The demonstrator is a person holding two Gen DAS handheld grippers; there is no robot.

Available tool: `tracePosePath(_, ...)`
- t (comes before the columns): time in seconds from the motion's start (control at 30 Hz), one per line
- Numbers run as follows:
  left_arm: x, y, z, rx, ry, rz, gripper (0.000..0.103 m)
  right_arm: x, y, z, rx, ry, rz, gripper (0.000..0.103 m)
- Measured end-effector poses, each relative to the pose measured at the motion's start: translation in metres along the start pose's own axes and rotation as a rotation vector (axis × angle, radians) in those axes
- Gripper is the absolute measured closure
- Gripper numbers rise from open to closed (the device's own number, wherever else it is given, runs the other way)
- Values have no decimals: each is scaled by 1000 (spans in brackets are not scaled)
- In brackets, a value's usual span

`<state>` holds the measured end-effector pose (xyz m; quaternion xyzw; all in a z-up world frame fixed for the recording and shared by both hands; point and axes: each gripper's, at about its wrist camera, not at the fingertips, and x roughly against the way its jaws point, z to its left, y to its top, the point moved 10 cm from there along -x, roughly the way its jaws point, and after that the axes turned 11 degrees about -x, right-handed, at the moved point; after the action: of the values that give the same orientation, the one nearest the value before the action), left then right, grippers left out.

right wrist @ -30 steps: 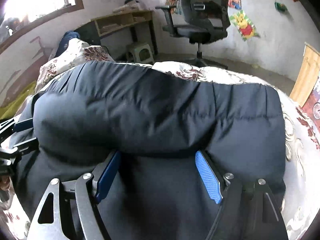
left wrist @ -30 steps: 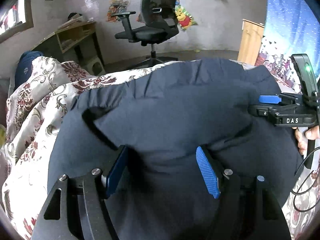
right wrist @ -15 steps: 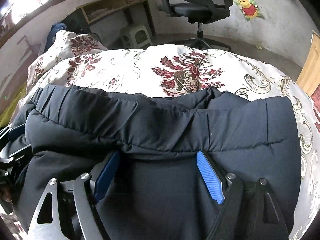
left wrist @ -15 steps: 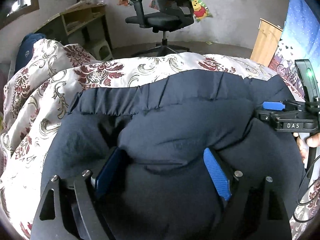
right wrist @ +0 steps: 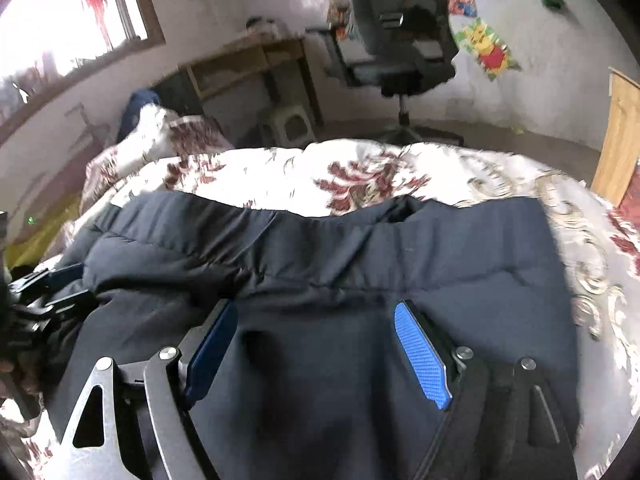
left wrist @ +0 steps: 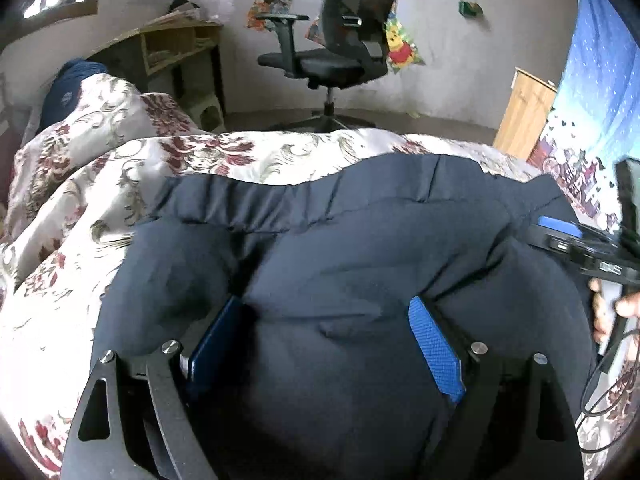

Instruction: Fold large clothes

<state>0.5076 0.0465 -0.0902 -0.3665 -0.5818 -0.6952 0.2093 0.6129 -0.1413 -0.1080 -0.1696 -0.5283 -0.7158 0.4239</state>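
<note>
A dark navy padded jacket (left wrist: 360, 240) lies folded over on the floral bedspread (left wrist: 80, 208); it also shows in the right wrist view (right wrist: 360, 248). My left gripper (left wrist: 324, 312) has its blue pads wide apart, low over the jacket's near fold. My right gripper (right wrist: 316, 320) also has its pads wide apart, low over the same fold. The right gripper shows at the right edge of the left wrist view (left wrist: 560, 232), and the left gripper at the left edge of the right wrist view (right wrist: 52, 280).
A black office chair (left wrist: 340, 48) stands beyond the bed by the wall. A wooden desk (left wrist: 176, 44) and a small stool (left wrist: 208, 112) are at the back left. A wooden cabinet (left wrist: 524, 116) stands at the right. A blue bundle (left wrist: 68, 84) lies at the bed's head.
The jacket's lifted upper part has come down onto the bed, baring the bedspread beyond it. Both grippers have dropped low with it and drawn slightly back; their jaws stay wide apart.
</note>
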Motion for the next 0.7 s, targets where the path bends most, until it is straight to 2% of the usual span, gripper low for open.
tracePosePath(0.27, 43, -16, 34, 69, 78, -74, 20, 58, -11, -28, 52, -93, -58, 21)
tracePosePath(0.4, 57, -31, 55, 76, 117, -48, 20, 71, -17, -51, -1, -119, -44, 18)
tracePosePath(0.57, 62, -59, 85, 152, 139, 11, 20, 76, -26, -81, -143, -117, -22, 18)
tracePosePath(0.7, 59, -73, 94, 227, 94, 42, 20, 77, -33, -96, -199, -125, 0, 18)
